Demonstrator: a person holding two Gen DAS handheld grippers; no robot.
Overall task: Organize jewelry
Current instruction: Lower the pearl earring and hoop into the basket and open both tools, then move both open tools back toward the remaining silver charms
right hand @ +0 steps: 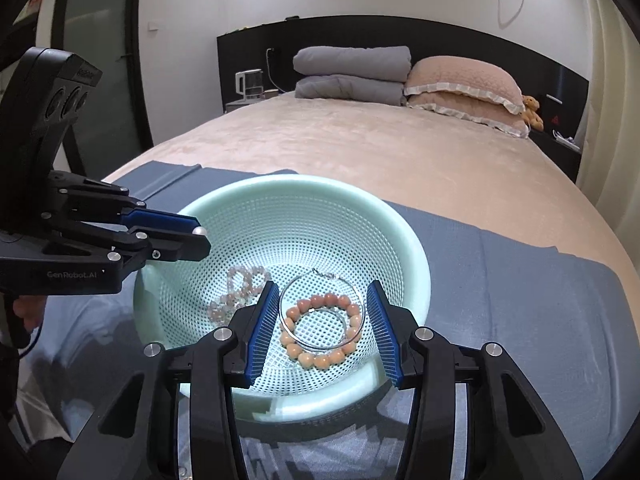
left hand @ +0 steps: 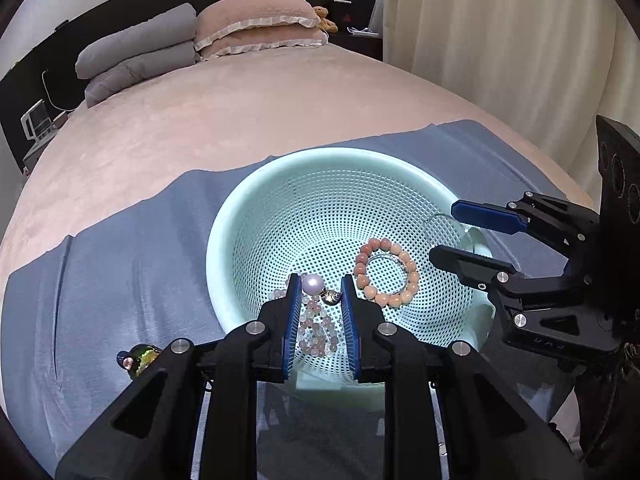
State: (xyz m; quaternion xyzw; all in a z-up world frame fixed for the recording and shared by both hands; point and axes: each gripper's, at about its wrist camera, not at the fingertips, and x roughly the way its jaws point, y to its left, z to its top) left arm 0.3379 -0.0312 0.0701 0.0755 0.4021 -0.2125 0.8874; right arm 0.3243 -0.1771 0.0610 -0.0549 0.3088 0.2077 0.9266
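The left gripper [left hand: 320,286] pinches a pearl earring [left hand: 313,284] over the mint colander [left hand: 224,240]. The right gripper [right hand: 322,316] hangs wide open, empty, above the coral bead bracelet [right hand: 320,330]. The pinch seems shallow; the pearl could roll out.

This is a bedroom in a home. A wide bed [right hand: 360,148] under a pinkish plush cover fills the view, with a dark headboard [right hand: 360,36] at its far end. Folded grey quilts [right hand: 352,74] and frilled pink pillows [right hand: 464,88] lie stacked against it, a small teddy bear [right hand: 532,111] just beside them. Cream curtains [left hand: 500,40] hang on the right, and an electric kettle [right hand: 249,83] stands on the far-left nightstand.
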